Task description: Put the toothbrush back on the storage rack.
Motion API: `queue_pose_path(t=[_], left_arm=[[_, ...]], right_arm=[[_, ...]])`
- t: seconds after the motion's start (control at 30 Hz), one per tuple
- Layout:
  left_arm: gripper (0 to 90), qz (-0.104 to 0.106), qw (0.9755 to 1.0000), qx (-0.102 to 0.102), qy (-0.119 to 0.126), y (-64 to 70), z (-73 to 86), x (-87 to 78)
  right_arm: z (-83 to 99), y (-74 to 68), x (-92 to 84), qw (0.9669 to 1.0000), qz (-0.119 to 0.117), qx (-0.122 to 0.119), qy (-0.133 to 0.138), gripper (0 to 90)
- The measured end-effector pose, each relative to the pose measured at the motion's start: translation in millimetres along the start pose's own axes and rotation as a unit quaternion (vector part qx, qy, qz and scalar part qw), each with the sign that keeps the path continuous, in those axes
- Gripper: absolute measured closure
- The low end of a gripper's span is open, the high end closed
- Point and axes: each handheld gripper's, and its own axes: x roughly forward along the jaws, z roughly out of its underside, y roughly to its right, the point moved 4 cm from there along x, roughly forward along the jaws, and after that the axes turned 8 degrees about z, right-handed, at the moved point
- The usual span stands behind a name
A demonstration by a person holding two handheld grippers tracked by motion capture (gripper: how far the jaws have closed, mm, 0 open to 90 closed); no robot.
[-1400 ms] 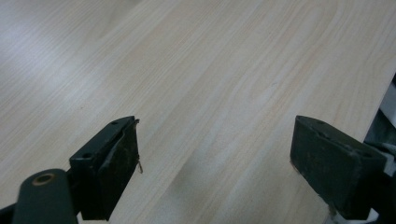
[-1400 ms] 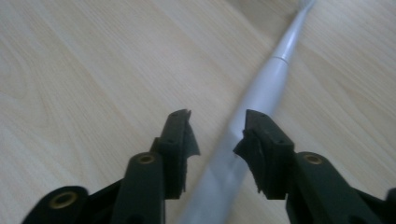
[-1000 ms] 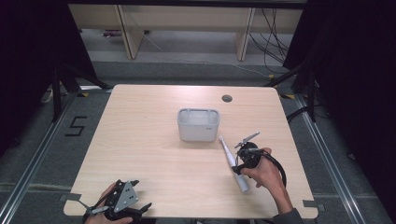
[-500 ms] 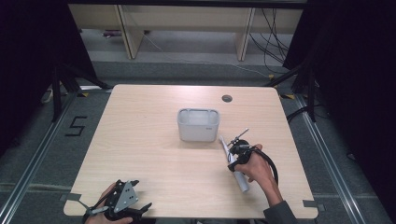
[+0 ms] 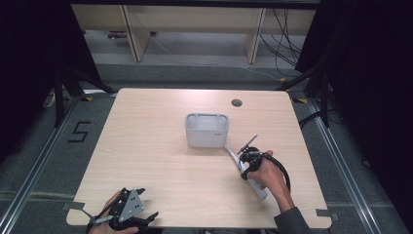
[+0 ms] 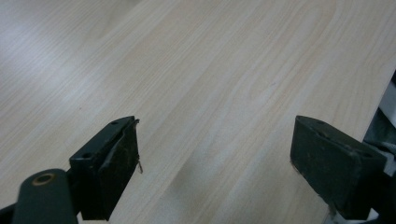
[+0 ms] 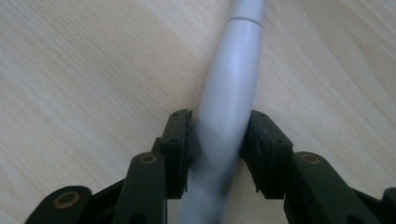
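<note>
Desk: we see a pale wood desk [image 5: 156, 146] with a small round dark hole [image 5: 236, 103] near its far edge.

Container: a grey, open-topped rectangular container [image 5: 207, 130] stands near the middle of the desk, upright.

Grey rod: a long, slim grey rod [image 5: 245, 171], rounded like a handle, lies slantwise on the desk to the right of the container; its thin far tip comes just beside the container's near right corner, and its thicker end points toward the person's edge of the desk.

Right tool: in the high view we see the right tool [image 5: 248, 158] in the person's right hand [image 5: 270, 173], placed over the middle of the rod. In the right gripper view the right tool [image 7: 219, 140] has one jaw on each side of the rod [image 7: 233, 79], both pads pressed against it, pinching it. We cannot tell whether the rod is off the desk surface.

Left tool: the left tool [image 5: 127, 212] sits at the near left edge of the desk, well apart from the rod and the container. In the left gripper view its jaws are spread wide over bare wood [image 6: 196, 84], with nothing between them.
</note>
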Motion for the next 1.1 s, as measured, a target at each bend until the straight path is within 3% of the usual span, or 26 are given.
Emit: queue_pose_path(t=[0.2, 0.47, 0.53, 0.6, 0.77, 0.8, 0.9, 0.93, 1.0, 1.03, 1.1], left_arm=[[15.0, 0.003, 1.0, -0.004, 0.005, 0.8, -0.2, 0.1], [15.0, 0.002, 1.0, -0.004, 0.004, 0.7, -0.3, -0.1], [15.0, 0.003, 1.0, -0.004, 0.005, 0.8, -0.3, -0.2], [15.0, 0.002, 1.0, -0.004, 0.006, 0.9, -0.6, -0.2], [15.0, 0.007, 1.0, -0.003, 0.004, 0.6, -0.7, -1.5], [15.0, 0.007, 0.9999, -0.005, 0.006, 0.8, -0.8, -1.3], [15.0, 0.007, 0.9999, -0.006, 0.007, 1.1, -0.7, -1.4], [15.0, 0.007, 0.9999, -0.006, 0.006, 1.0, -0.6, -1.5], [15.0, 0.006, 0.9999, -0.005, 0.007, 0.7, -0.7, -1.5], [15.0, 0.006, 0.9999, -0.005, 0.006, 0.6, -0.6, -1.7], [15.0, 0.005, 1.0, -0.006, 0.006, 0.5, -0.6, -1.7]], right_arm=[[0.6, 0.4, -0.3, 0.9993, 0.001, -0.035, -0.012, 66.4], [1.8, -0.2, -0.2, 0.9978, 0.002, -0.053, -0.039, 66.6], [2.3, -1.6, -1.3, 0.9978, 0.004, -0.047, -0.047, 66.7], [3.1, 1.9, -1.2, 0.9969, 0.007, -0.061, -0.05, 66.7], [4.1, 1.4, -0.7, 0.9973, 0.007, -0.063, -0.037, 66.8], [4.8, -1.0, -1.8, 0.9979, 0.004, -0.052, -0.039, 66.8], [6.3, 0.0, -4.8, 0.9976, -0.002, -0.063, -0.029, 66.9], [7.1, -1.5, -6.6, 0.9982, -0.002, -0.053, -0.029, 66.9], [8.6, 1.7, -10.6, 0.9977, 0.013, -0.064, -0.016, 66.9], [9.1, 1.0, -12.9, 0.9977, -0.004, -0.067, -0.006, 66.9], [10.8, 1.8, -18.4, 0.9975, -0.008, -0.07, 0.009, 66.9]])
